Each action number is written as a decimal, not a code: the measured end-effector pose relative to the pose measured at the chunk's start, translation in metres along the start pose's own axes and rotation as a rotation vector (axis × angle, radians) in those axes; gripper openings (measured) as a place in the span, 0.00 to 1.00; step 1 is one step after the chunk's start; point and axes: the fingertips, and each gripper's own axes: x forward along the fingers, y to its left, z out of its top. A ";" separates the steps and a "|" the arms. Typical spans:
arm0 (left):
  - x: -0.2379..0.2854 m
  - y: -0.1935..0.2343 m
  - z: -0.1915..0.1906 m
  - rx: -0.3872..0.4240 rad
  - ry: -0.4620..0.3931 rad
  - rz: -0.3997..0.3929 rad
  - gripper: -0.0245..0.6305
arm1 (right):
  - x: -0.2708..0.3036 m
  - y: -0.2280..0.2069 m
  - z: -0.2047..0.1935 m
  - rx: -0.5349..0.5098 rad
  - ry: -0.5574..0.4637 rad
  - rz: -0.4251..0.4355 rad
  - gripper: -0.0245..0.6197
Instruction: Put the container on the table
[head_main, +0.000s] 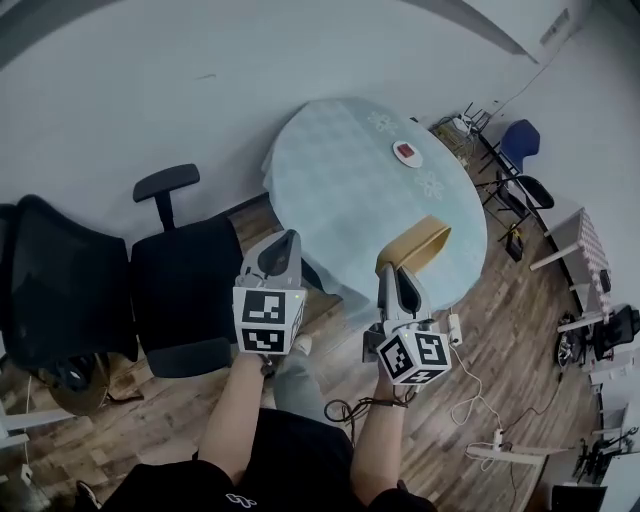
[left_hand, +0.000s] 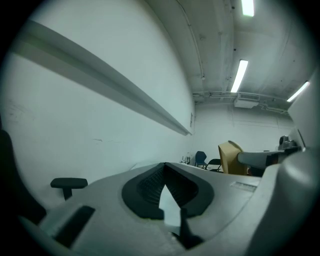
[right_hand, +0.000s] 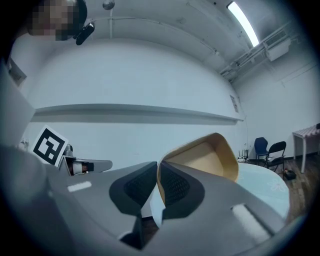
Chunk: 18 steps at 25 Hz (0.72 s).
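Note:
A tan paper container (head_main: 420, 241) hangs tilted over the near edge of the round table (head_main: 340, 175), which wears a pale teal cloth. My right gripper (head_main: 399, 272) is shut on the container's rim. In the right gripper view the rim runs between the two dark pads, and the open tray (right_hand: 206, 158) rises beyond my right gripper (right_hand: 158, 171). My left gripper (head_main: 284, 247) is off the table's left edge, holding nothing. Its jaws meet at the tips (left_hand: 165, 172). The container (left_hand: 230, 158) also shows at the right of the left gripper view.
A small red and white object (head_main: 407, 152) lies on the far side of the table. Two black office chairs (head_main: 185, 280) stand at the left. A blue chair (head_main: 520, 141) and folding tables are at the right. Cables and a power strip (head_main: 455, 328) lie on the wooden floor.

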 end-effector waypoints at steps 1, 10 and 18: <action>0.016 0.005 -0.007 -0.014 0.014 0.018 0.04 | 0.014 -0.011 -0.007 0.001 0.022 0.005 0.09; 0.176 -0.003 -0.064 -0.050 0.153 0.086 0.04 | 0.124 -0.161 -0.041 0.088 0.106 -0.023 0.09; 0.245 -0.007 -0.038 0.020 0.171 0.143 0.04 | 0.194 -0.211 -0.030 0.131 0.095 0.048 0.09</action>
